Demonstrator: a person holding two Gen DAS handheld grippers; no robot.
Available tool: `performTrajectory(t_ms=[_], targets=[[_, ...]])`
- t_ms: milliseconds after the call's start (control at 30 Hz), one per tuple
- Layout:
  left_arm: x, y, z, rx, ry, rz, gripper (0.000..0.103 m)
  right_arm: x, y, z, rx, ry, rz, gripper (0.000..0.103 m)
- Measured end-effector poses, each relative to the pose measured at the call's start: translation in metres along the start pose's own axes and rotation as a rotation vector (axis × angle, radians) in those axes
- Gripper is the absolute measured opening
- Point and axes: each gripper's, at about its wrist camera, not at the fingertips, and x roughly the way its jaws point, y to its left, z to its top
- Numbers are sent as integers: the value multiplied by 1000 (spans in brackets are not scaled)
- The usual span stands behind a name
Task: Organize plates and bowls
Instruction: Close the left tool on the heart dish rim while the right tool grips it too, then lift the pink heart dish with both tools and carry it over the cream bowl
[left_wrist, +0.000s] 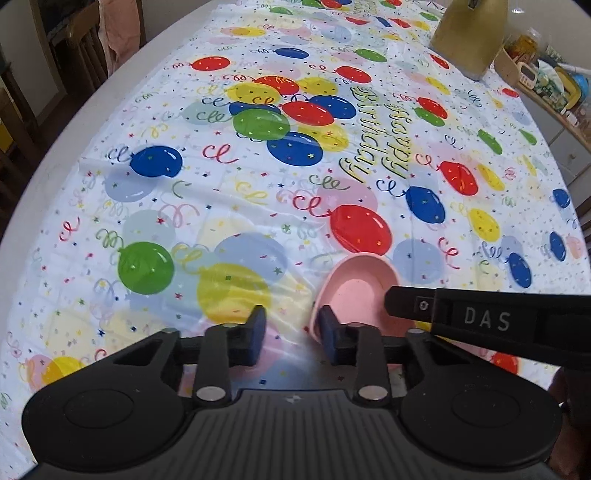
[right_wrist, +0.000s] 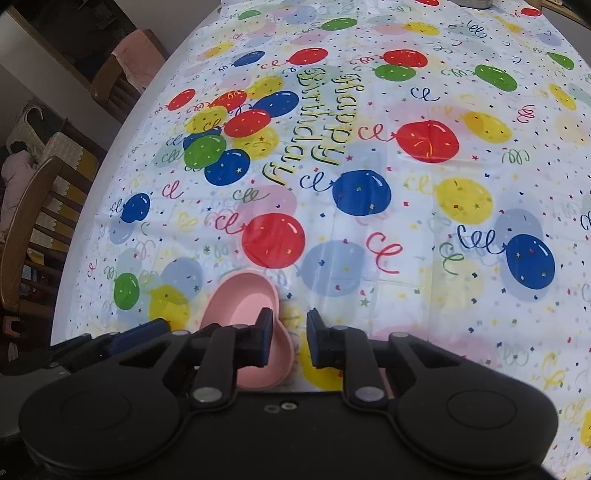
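Smooth pink heart-shaped bowl sits on the glossy, creased balloon-print tablecloth; only the left view shows a black finger marked DAS over its right lobe, only the right view wooden chairs; left gripper and right gripper stand narrowly parted, one pad each at the rim, neither pinching it.

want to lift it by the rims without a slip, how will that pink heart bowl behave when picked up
The pink heart bowl looks like thin moulded plastic, so probably light and stiff, not fragile. Its matte surface suggests fair grip. With the left gripper and right gripper at opposite rims, uneven lifting could tilt it.
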Motion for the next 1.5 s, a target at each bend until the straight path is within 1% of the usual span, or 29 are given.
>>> performTrajectory(t_ms=[100, 133, 433, 533, 667, 867, 1067, 1267, 1500], targets=[[-1, -3, 0, -1, -1, -7, 18, -1, 0, 1, 6, -1, 20, 7], [-1, -3, -1, -4, 0, -9, 17, -1, 1, 1, 5, -2, 23, 5], [-11, -5, -4, -14, -4, -32, 12, -6, 2, -4, 16, -17, 22, 5], [-17, -7, -7, -11, 2, -40, 12, -12, 3, -6, 20, -21, 20, 2], [-30, -12, -13, 0, 9, -58, 12, -23, 4, -12, 29, -24, 13, 2], [-55, -22, -24, 31, 2, -92, 12, -50, 6, -26, 26, -44, 9, 2], [-81, -35, -40, 73, -9, -115, 12, -80, 3, -47, 34, -75, 7, 2], [-110, -52, -61, 137, -10, -141, 12, -112, -2, -74, 44, -94, 6, 2], [-138, -74, -83, 212, -11, -179, 12, -156, -14, -108, 84, -144, 19, 2]])
